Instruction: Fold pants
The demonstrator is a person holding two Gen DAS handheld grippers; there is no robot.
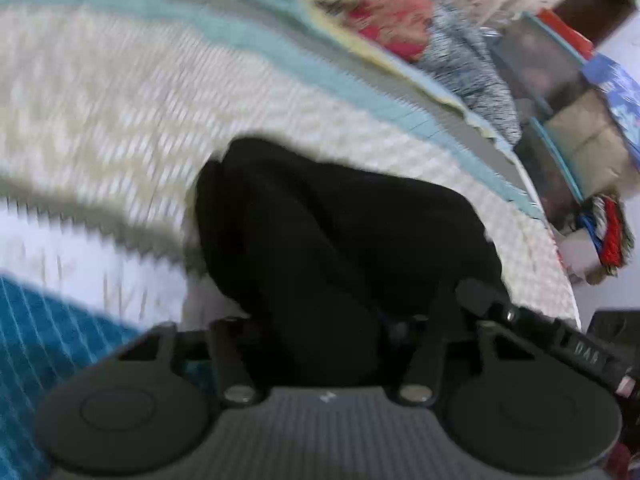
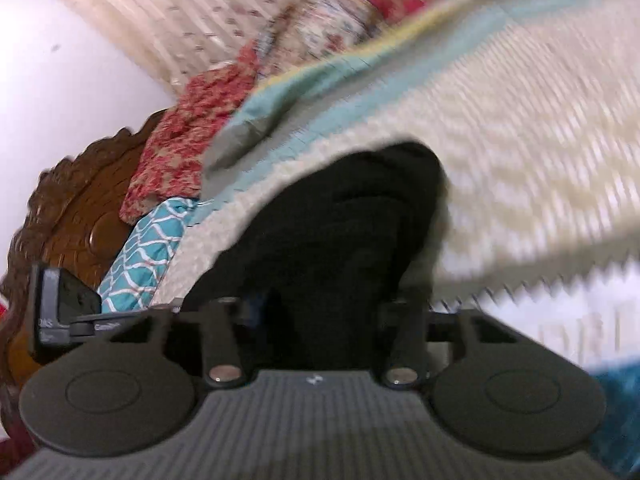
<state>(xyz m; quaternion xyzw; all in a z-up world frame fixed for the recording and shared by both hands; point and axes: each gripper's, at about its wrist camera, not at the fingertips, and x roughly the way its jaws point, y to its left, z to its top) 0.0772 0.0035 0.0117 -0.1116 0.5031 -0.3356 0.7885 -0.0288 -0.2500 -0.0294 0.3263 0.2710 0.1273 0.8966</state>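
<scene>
Black pants hang bunched from my left gripper, which is shut on the cloth; the fingertips are buried in the fabric. In the right wrist view the same black pants bunch up from my right gripper, also shut on the cloth. Both hold the pants above a cream and teal striped bedspread, which also shows in the right wrist view. Both views are blurred by motion.
A carved wooden headboard and red floral pillows lie left of the right gripper. A teal patterned pillow is nearby. Shelves with boxes stand beyond the bed's right edge. The other gripper's body shows at right.
</scene>
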